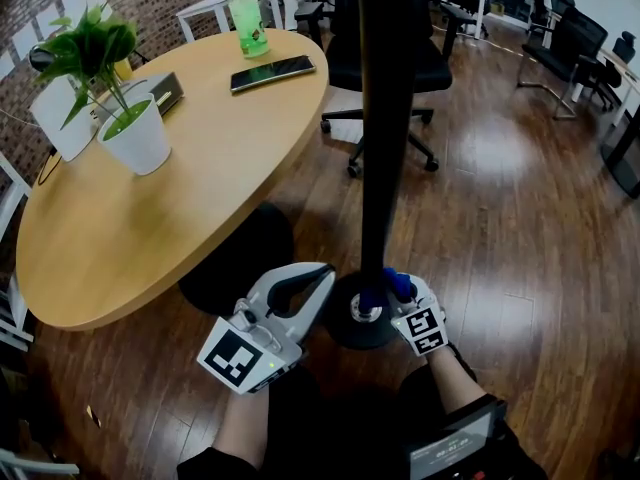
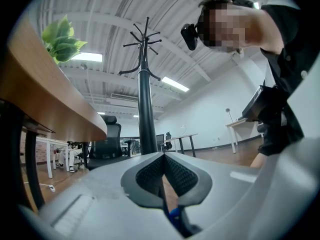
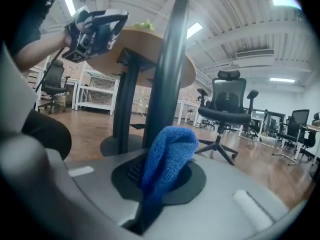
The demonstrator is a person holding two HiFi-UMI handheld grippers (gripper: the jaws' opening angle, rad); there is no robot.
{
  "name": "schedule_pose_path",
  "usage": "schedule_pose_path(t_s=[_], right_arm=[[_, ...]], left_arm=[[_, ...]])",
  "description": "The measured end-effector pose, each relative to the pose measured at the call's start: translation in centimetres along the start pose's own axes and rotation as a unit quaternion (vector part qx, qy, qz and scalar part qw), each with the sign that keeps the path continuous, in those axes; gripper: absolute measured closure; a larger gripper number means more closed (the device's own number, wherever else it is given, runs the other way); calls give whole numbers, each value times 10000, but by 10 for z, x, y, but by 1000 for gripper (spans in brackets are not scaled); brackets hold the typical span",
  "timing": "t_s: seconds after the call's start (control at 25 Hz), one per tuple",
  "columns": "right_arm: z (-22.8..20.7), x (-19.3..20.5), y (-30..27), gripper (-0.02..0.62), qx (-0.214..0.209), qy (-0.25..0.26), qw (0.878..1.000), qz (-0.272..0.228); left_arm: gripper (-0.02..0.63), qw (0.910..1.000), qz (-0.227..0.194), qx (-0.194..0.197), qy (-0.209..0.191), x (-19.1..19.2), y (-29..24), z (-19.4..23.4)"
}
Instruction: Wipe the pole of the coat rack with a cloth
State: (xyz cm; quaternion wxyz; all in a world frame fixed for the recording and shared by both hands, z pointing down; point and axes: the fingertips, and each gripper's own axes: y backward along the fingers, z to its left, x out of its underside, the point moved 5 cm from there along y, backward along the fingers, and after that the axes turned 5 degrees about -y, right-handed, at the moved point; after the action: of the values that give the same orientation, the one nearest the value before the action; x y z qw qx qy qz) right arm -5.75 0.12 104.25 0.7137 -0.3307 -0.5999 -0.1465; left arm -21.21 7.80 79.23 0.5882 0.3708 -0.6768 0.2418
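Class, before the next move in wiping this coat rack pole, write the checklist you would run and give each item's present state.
1. Blue cloth clamped in right tongs: ok.
2. Cloth touching the pole: cannot tell; it sits close, low by the base.
3. Left tongs shut, empty, off the pole: ok.
4. Table edge apart from the pole: ok.

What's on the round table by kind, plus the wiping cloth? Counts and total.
Potted plant: 1
Green bottle: 1
Phone: 1
Dark boxy item: 1
Blue cloth, clamped in the right tongs: 1
Total: 5
Not counted: a yellow thing behind the plant, too hidden to name.
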Motion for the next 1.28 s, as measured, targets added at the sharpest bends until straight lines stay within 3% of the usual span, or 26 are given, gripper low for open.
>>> schedule_pose_path(t_s=[0.12, 0.24, 0.48, 0.64, 0.8, 1.0, 1.16, 1.28], right_arm=[[-5, -48, 14, 574, 82, -20, 9978, -650], [-15, -128, 41, 574, 209, 63, 9881, -1525], [-25, -317, 105, 574, 254, 776, 9472, -3101], [-35, -409, 133, 574, 230, 1270, 9253, -3567], [-37, -477, 157, 574, 264, 1710, 9072, -3834], [-9, -523, 176, 574, 32, 2039, 8850, -4185], [4, -512, 160, 574, -43, 2208, 8871, -4052], [-1, -491, 154, 574, -64, 2054, 8923, -4019]], left_arm=[[612, 10000, -16, -6, -11, -1, 0, 1], [612, 10000, -77, -10, -30, -4, 0, 0], [612, 9996, -36, 24, -286, -15, 6, 3], [612, 9987, -423, -51, -271, -37, 6, 4], [612, 9980, -516, -76, -352, -49, 9, 5], [612, 9974, -570, -106, -426, -57, 11, 6], [612, 9973, -591, -125, -422, -60, 15, 7], [612, 9975, -575, -176, -383, -57, 17, 8]])
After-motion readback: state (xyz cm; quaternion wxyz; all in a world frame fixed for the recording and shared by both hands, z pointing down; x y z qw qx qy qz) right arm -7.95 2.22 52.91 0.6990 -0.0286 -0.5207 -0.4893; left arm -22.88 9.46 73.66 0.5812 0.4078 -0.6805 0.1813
